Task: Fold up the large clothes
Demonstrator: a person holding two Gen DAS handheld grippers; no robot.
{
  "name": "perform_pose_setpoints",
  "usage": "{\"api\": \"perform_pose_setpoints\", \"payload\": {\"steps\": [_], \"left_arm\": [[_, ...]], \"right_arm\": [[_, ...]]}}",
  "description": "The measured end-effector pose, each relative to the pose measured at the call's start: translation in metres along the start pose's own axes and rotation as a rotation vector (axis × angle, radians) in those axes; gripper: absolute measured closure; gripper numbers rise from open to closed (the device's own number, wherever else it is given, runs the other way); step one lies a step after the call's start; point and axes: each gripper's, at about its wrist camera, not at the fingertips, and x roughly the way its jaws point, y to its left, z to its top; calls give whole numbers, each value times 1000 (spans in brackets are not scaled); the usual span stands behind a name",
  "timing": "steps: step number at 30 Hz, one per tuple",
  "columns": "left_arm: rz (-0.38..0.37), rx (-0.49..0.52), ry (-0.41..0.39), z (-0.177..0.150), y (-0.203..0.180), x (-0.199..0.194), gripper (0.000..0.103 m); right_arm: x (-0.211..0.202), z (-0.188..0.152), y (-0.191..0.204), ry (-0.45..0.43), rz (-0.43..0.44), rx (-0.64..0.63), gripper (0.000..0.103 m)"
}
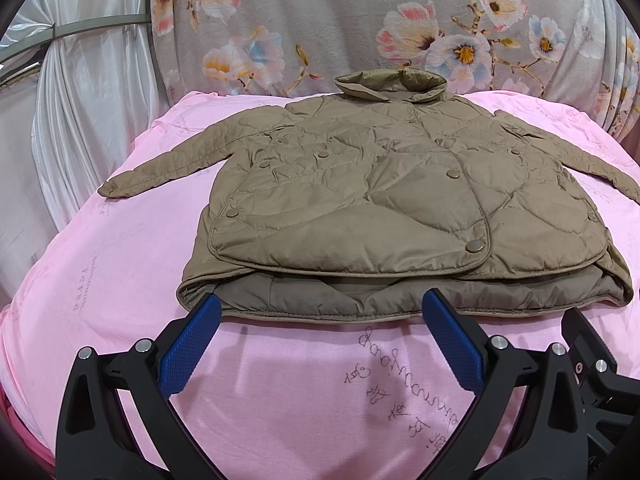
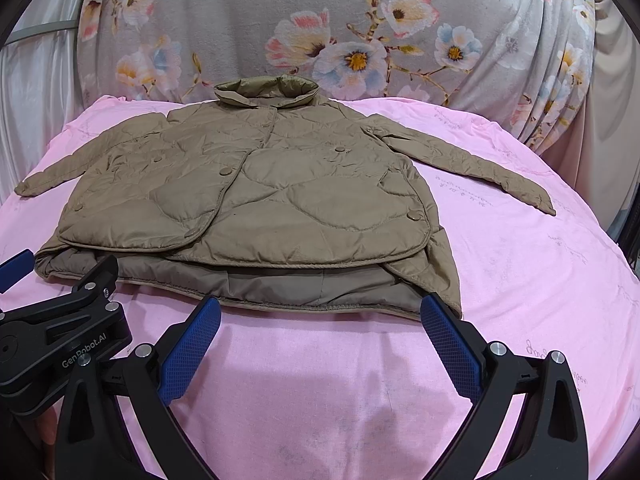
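A tan quilted jacket (image 1: 392,200) lies flat, front up, on a pink sheet (image 1: 280,380), collar at the far side, both sleeves spread outward. It also shows in the right wrist view (image 2: 248,208). My left gripper (image 1: 322,312) is open and empty, its blue pads just above the jacket's near hem, toward the hem's left part. My right gripper (image 2: 320,314) is open and empty at the hem's right part, its right pad close to the hem's right corner. The left gripper's body shows at the left of the right wrist view (image 2: 60,340).
The pink sheet (image 2: 520,280) covers a rounded surface that falls away at both sides. A grey floral cloth (image 1: 360,20) hangs behind it. White drapes (image 1: 80,120) hang at the far left.
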Motion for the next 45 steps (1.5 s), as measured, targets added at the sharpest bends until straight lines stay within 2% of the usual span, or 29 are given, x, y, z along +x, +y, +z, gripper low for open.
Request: {"api": "perform_pose_setpoints", "payload": {"steps": [40, 45], "left_arm": [[-11, -3, -1, -2, -1, 1, 5], [-31, -34, -2, -2, 4, -1, 5]], "right_arm": [[1, 0, -2, 6, 3, 4, 5], [1, 6, -20, 36, 53, 73, 5]]}}
